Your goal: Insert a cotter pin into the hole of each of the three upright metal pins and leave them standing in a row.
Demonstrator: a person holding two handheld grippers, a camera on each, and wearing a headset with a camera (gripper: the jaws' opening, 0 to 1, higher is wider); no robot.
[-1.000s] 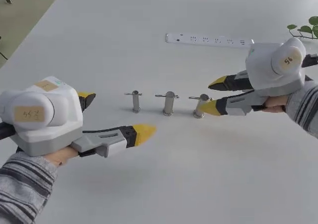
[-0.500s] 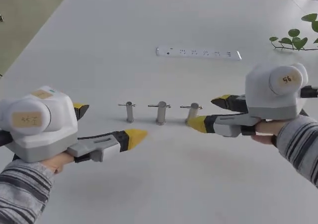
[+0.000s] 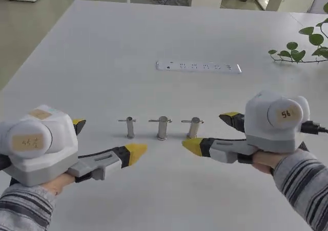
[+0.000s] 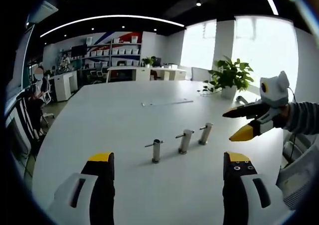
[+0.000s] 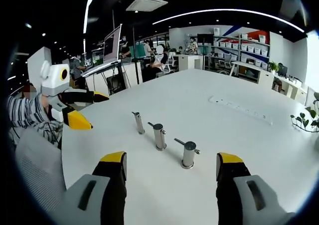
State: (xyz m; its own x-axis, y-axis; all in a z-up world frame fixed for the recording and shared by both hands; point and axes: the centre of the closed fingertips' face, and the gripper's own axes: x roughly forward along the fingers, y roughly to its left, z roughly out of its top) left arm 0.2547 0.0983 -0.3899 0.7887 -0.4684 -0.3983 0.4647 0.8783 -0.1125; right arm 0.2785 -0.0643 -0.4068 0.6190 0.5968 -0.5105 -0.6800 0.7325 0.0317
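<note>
Head view looks down on a white table [image 3: 102, 51]. At the lower left of the frame, a hand [image 3: 57, 181] with a striped sleeve holds the left gripper [image 3: 108, 137]. Its two yellow-tipped jaws are wide apart and hold nothing. The tips point toward the middle of the frame. Near the middle, three metal pins stand upright in a row on the table: the left pin [image 3: 130, 128], the middle pin [image 3: 163, 129] and the right pin [image 3: 193, 128]. They are near each other but do not touch. Each one has a thin cotter pin [image 3: 156, 121] through its top, and it sticks out to the sides. At the lower right is the right gripper [image 3: 209, 131]. Its jaws are wide apart too and hold nothing. Its lower tip is near the right pin but does not touch it. Higher up in the frame, well apart from the row, a white power strip [image 3: 199, 66] lies flat. Green plant leaves [image 3: 302, 44] show at the upper right. Left gripper view has the row of pins standing ahead, between its two open jaws. Right gripper view has the same row ahead, between its own open jaws.
</note>
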